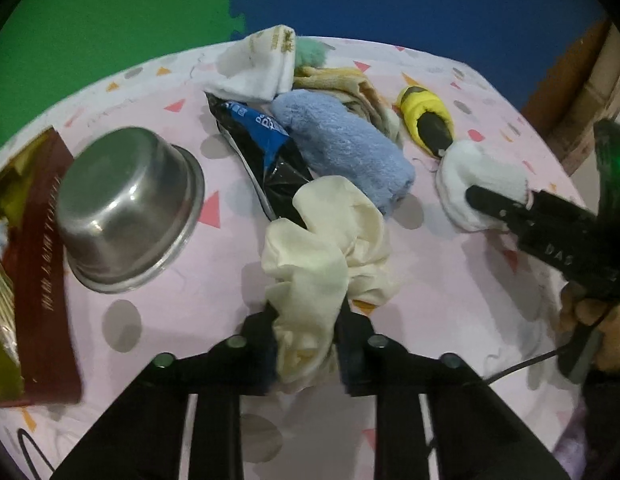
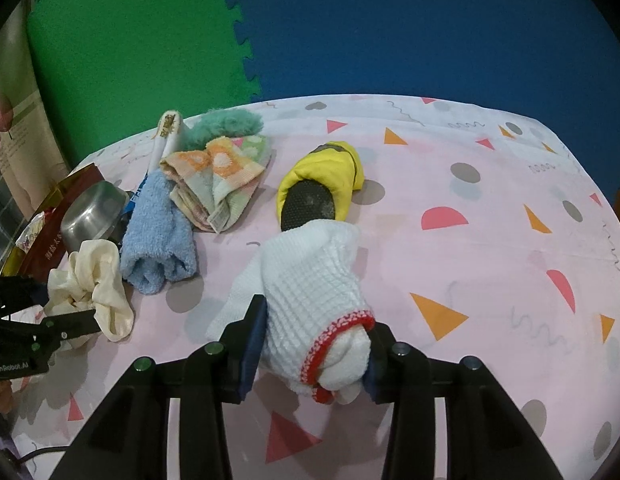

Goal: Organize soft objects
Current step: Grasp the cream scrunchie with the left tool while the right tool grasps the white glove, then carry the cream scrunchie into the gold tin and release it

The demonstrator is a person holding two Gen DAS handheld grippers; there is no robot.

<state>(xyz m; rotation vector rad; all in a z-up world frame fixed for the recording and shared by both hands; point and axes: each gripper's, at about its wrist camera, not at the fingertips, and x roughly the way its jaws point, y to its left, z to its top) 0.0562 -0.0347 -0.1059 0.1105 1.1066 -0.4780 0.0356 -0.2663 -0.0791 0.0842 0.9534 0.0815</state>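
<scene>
round steel bowl [image 1: 128,210]: polished metal, glossy | cream ruffled scrunchie [image 1: 329,256]: smooth cloth, faint sheen | light-blue rolled towel [image 1: 341,148]: fluffy terry, matt | white knit glove with red-edged cuff [image 2: 313,300]: coarse waffle knit | black-and-blue packet [image 1: 266,148]: crinkled glossy plastic | pink patterned counter cover [image 2: 489,264]: smooth matt cloth

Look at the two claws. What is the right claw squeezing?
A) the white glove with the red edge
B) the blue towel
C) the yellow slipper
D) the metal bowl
A: the right claw has its fingers pressed on both sides of the white glove, while the yellow slipper, metal bowl and blue towel lie untouched on the table.
</scene>
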